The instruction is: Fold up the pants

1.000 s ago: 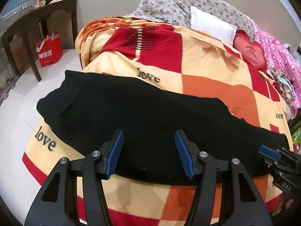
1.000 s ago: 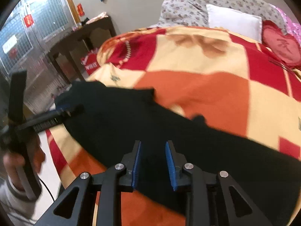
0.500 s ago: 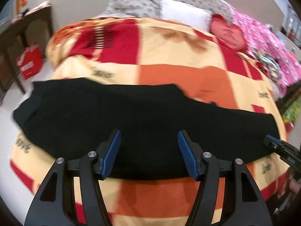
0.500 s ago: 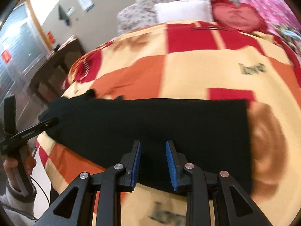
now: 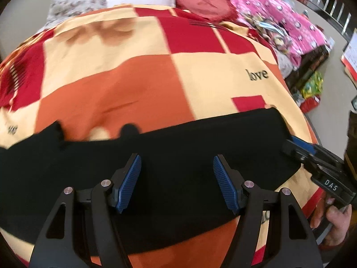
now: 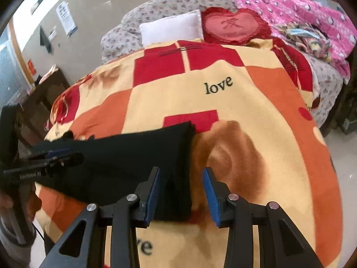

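Black pants [image 5: 174, 154] lie flat in a long strip across the near edge of the bed, on an orange, red and cream checked blanket [image 5: 138, 71]. My left gripper [image 5: 176, 183] is open and empty above the middle of the pants. My right gripper [image 6: 181, 193] is open and empty over the pants' right end [image 6: 125, 156]; its left finger is over the fabric, its right finger over the blanket. The right gripper also shows in the left wrist view [image 5: 312, 160], the left gripper in the right wrist view [image 6: 55, 158].
A white pillow [image 6: 171, 28], a red heart cushion [image 6: 234, 25] and pink bedding [image 6: 301, 15] lie at the head of the bed. A dark wooden table [image 6: 40, 93] stands left of the bed. Bags and clutter [image 5: 310, 87] sit on the floor at the right.
Both grippers have swung right along the pants. My right gripper has opened from nearly shut and now sits at the pants' right end. The left gripper stays open.
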### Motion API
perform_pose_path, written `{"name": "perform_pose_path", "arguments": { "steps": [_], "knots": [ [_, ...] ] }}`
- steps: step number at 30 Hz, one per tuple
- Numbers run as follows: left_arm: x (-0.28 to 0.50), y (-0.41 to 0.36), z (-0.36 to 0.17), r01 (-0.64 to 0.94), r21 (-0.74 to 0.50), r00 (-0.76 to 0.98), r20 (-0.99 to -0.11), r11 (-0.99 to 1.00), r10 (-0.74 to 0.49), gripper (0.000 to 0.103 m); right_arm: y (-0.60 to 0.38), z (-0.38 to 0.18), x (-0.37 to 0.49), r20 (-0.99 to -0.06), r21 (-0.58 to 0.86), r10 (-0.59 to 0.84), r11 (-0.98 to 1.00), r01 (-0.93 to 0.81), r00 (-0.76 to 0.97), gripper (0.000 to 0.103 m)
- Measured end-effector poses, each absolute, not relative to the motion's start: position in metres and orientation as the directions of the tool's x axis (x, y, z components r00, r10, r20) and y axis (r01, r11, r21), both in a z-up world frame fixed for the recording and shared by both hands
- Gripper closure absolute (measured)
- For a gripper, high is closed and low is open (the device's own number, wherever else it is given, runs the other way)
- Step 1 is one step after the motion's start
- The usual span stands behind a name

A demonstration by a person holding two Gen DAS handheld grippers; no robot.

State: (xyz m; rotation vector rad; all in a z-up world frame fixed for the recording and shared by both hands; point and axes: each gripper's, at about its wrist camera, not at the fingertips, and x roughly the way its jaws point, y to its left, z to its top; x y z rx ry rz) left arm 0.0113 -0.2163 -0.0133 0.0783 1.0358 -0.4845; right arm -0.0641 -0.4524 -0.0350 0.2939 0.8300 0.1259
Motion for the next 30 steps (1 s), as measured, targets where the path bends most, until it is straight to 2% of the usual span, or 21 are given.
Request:
{"name": "perform_pose_path", "arguments": {
  "steps": [2,5,12,13,14,16,24,29,30],
  "knots": [
    [0.015,-0.229,-0.013,0.440,-0.151,0.408,-0.844,0.885,-0.347,0.036,-0.450,-0.038,-0.055,-0.702,0.293,0.218,0.956,-0.003,0.678,0.088],
    [0.019,-0.242,-0.013,0.461,-0.142,0.408,-0.843,0.876,-0.351,0.036,-0.449,-0.044,-0.040,-0.724,0.213,0.135,0.977,0.032,0.676,0.090],
    [0.033,-0.280,-0.013,0.554,-0.147,0.360,-0.845,0.819,-0.395,0.036,-0.464,-0.043,-0.049,-0.698,0.320,0.204,0.946,0.044,0.687,0.089],
    [0.036,-0.286,-0.013,0.572,-0.152,0.347,-0.846,0.806,-0.405,0.036,-0.468,-0.041,-0.056,-0.697,0.338,0.225,0.941,0.035,0.681,0.085],
    [0.040,-0.293,-0.014,0.593,-0.162,0.327,-0.846,0.789,-0.420,0.036,-0.470,-0.041,-0.062,-0.697,0.352,0.245,0.936,0.025,0.674,0.074],
    [0.046,-0.304,-0.016,0.621,-0.182,0.294,-0.847,0.762,-0.442,0.036,-0.473,-0.045,-0.075,-0.694,0.402,0.295,0.916,0.014,0.657,0.060],
    [0.066,-0.341,-0.024,0.638,-0.241,0.220,-0.853,0.732,-0.473,0.036,-0.465,-0.058,-0.091,-0.644,0.483,0.371,0.875,-0.021,0.669,0.059],
    [0.061,-0.365,-0.030,0.682,-0.239,0.180,-0.861,0.691,-0.476,0.036,-0.455,-0.061,-0.090,-0.610,0.478,0.373,0.877,-0.051,0.699,0.057],
    [0.060,-0.369,-0.031,0.688,-0.235,0.180,-0.861,0.687,-0.476,0.031,-0.455,-0.062,-0.090,-0.601,0.487,0.376,0.872,-0.050,0.705,0.057]
  ]
}}
